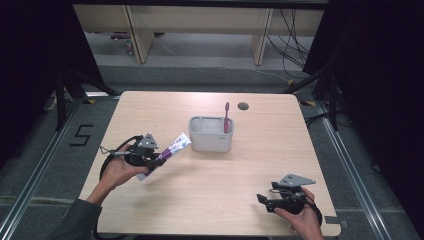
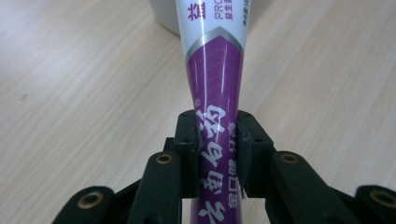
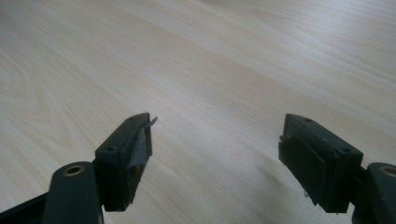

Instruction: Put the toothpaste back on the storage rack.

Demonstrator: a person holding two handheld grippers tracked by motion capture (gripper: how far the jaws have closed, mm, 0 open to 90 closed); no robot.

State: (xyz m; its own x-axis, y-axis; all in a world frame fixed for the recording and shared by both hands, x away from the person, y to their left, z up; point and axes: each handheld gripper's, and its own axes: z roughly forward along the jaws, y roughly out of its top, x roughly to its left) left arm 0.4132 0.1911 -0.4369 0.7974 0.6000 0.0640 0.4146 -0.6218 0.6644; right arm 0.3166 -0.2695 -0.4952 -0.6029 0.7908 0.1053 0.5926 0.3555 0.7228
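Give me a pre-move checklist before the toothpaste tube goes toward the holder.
1. Left claw clamped on the toothpaste tube: ok, both pads press its purple end.
2. Tube off the table: ok, it sticks out toward the holder.
3. Holder upright with room inside: ok, only a pink toothbrush stands at its right side.
4. Path from tube to holder free: ok.
5. Right claw out of the way: ok, open and empty near the table's right corner.
6. Cap tight: cannot tell.

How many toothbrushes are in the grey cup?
1. A pink toothbrush stands upright at the right side of the grey cup in the middle of the table. More could lie low inside the cup, hidden by its wall.
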